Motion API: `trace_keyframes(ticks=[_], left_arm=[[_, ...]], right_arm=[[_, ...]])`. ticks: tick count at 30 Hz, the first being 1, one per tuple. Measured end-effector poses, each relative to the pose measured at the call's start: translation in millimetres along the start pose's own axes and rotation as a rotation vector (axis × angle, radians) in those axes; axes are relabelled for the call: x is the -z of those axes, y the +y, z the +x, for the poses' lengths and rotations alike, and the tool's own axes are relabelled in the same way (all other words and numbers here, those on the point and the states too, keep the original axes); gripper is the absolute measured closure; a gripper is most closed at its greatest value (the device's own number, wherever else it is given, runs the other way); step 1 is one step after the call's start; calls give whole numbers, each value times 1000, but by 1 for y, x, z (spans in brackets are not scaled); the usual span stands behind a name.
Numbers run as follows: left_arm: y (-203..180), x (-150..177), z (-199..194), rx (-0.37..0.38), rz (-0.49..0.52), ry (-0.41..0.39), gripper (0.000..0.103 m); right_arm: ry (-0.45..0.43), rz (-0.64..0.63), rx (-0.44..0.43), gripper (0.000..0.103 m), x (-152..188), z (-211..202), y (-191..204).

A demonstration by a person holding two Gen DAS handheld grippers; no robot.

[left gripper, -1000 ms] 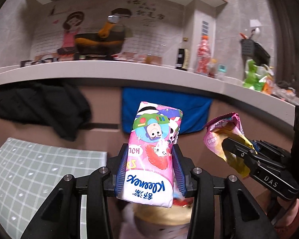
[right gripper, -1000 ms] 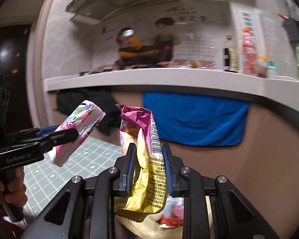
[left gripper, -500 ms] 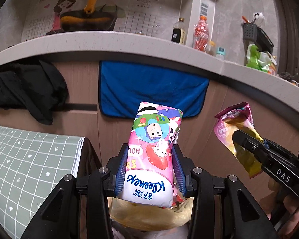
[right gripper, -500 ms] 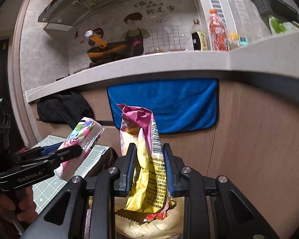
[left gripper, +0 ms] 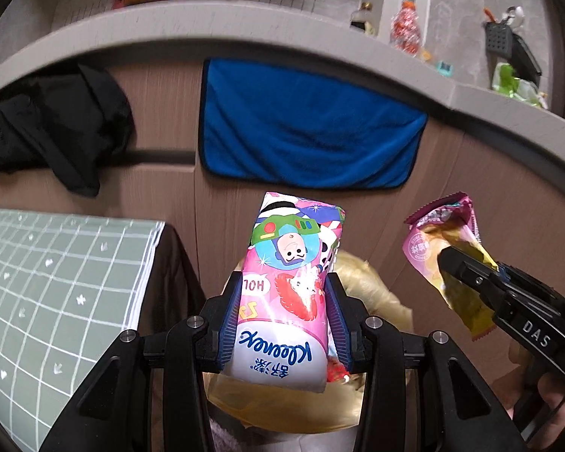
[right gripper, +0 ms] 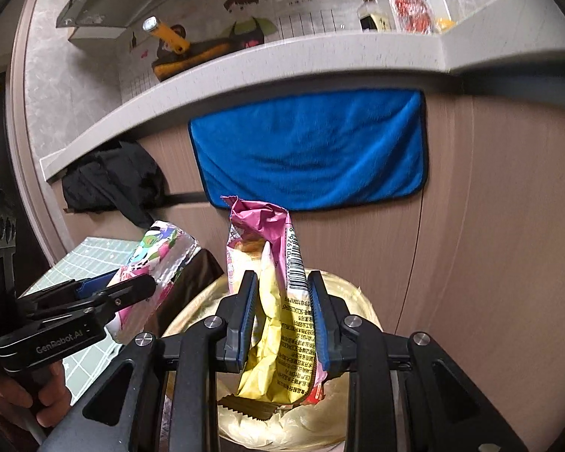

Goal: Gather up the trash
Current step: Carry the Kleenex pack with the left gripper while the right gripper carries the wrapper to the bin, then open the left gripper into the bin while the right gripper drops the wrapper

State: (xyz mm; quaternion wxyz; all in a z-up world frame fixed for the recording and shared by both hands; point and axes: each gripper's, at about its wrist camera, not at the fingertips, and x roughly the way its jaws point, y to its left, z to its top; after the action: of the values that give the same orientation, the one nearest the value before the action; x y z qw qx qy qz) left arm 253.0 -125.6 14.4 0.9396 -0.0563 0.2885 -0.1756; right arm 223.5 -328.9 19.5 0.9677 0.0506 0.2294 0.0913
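Two pieces of trash hang above the bin, one in each claw. The left claw [left gripper: 282, 316] pinches a pink Kleenex tissue pack [left gripper: 288, 293] across its width, long axis running up and away from the pads. The right claw [right gripper: 280, 316] stands around a crumpled pink-and-yellow snack wrapper [right gripper: 278, 301], long axis also upright; its jaws have just been opening a little, and a slight gap shows at each pad, so the grip looks to be loosening.

Directly below both sits the trash bin lined with a yellowish bag [right gripper: 358, 301], its mouth under the wrapper's tail and under the tissue pack [right gripper: 154, 256]. A drop needs only release; the right hand looks more centred over the opening.

Only the right wrist view shows the bin's rim clearly; the left view shows the wrapper [left gripper: 448, 260] from the side, beside a green grid-patterned desk [left gripper: 56, 282]. Behind hangs a blue towel [left gripper: 309, 128].
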Motion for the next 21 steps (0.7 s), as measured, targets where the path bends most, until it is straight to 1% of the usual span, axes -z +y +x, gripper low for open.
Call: trace_keyframes(ticks=[4,11,12,17,21], left_arm=[[6,6,21,-14,-13,42,60],[12,14,47,-15,-36,113,60],[12,14,49,-13,-38,120,60],[11,16,58,8,-38,146,59],[9,16,64,19,-17,156,58]], right_arm=[[34,5,2,78,8,15,-1],[90,25,-2,78,20,40,-8],[96,27,-3,76,21,43,-9],[120,46,-3,76,26,54,-14],[137,53,1,76,29,60,-16]])
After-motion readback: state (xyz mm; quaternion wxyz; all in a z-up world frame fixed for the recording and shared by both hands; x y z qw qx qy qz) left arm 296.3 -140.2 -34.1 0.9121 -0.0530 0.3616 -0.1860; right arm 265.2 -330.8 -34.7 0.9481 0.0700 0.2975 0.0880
